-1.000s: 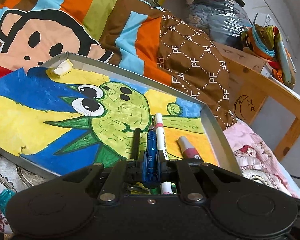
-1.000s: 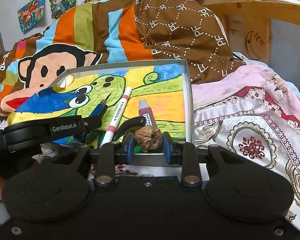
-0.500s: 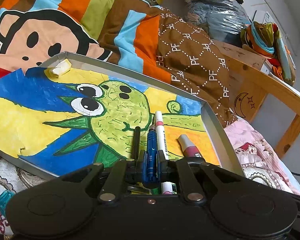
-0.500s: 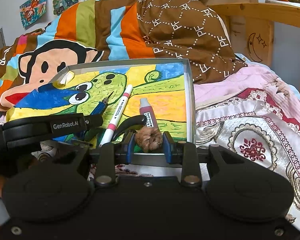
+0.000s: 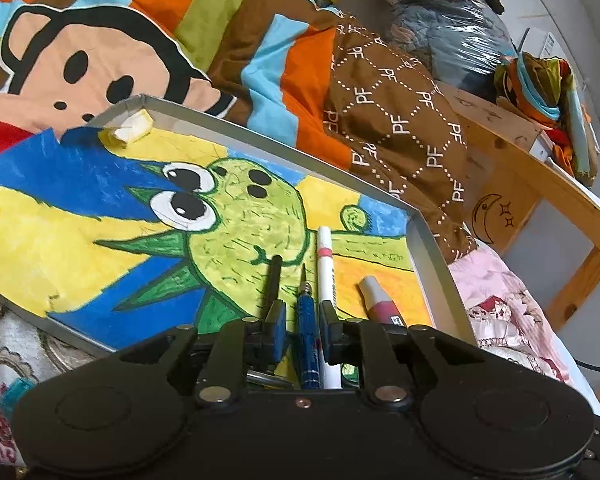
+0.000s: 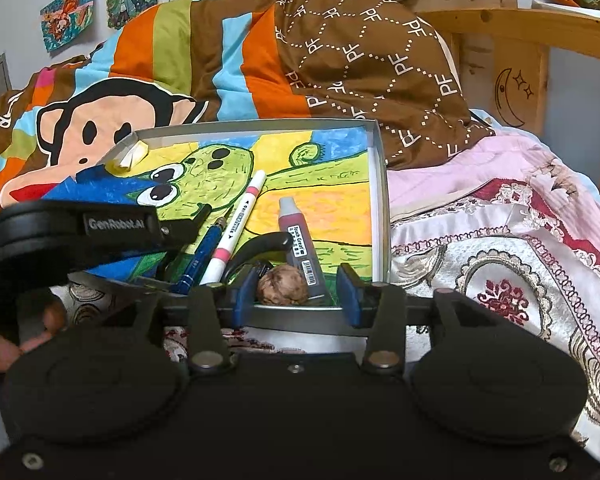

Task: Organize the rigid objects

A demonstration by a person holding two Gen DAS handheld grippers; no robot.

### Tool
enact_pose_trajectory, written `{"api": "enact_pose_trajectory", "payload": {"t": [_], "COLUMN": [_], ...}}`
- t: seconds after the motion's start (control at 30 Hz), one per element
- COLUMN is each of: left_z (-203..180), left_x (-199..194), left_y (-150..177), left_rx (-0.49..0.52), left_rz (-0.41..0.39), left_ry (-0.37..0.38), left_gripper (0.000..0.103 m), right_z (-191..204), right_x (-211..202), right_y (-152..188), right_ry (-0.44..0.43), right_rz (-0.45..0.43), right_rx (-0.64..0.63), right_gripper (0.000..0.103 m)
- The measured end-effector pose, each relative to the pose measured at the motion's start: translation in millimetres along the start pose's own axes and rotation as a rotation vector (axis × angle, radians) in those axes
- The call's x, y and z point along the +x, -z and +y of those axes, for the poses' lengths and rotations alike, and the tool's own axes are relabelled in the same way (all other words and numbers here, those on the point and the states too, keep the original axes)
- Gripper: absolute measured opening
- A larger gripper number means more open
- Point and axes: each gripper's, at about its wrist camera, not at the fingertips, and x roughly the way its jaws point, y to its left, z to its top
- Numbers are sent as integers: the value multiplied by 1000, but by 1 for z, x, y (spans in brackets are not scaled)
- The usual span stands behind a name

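Both pairs of jaws stand apart, nothing clamped. The left hand-held gripper (image 5: 303, 330) straddles the blue pen (image 5: 309, 342), which lies on the painted sheet in the grey tray (image 6: 381, 208), its long axis running straight away from the jaws, tip to the far side, so a plain squeeze or a straight pull-back would both suit it. Just to its right lies the white marker (image 5: 326, 276), roughly parallel, then the pink-capped tube (image 5: 380, 300) nearer the right wall. The right hand-held gripper (image 6: 298, 294) frames the walnut (image 6: 283, 290) at the tray's near edge, resting beside the tube's near end; whether they touch I cannot tell. The tray sits on a patterned bedspread (image 6: 500, 264), a monkey blanket (image 5: 100, 60) bunched behind it, against a wooden bed frame (image 6: 512, 64).
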Motion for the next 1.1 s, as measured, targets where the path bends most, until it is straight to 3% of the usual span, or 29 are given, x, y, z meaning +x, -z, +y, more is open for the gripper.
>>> {"api": "enact_pose_trajectory", "payload": {"t": [0.17,0.37,0.5,0.83,1.1], "left_z": [3,10,15,15,11], "left_x": [-14,-35,-54,-116,-175], "left_y": [-9,-19,-23,-32,-25], "left_rx": [0,-3,-4,34,75], "left_rz": [-24,-48,-82,-180,-228], "left_ry": [-15,-26,-42,-61,-84], "left_gripper": [33,48,67,100,102], "right_z": [-3,-7,-6,1,12], "right_x": [-5,-17,-32,-87,-141], "right_y": [-4,-11,-18,-35,-35], "right_ry": [-2,-9,-16,-50,-62], "right_rz": [-8,-33,-62,-133,-156], "right_rx": [7,16,16,33,7], "right_gripper": [54,86,102,103,103]}}
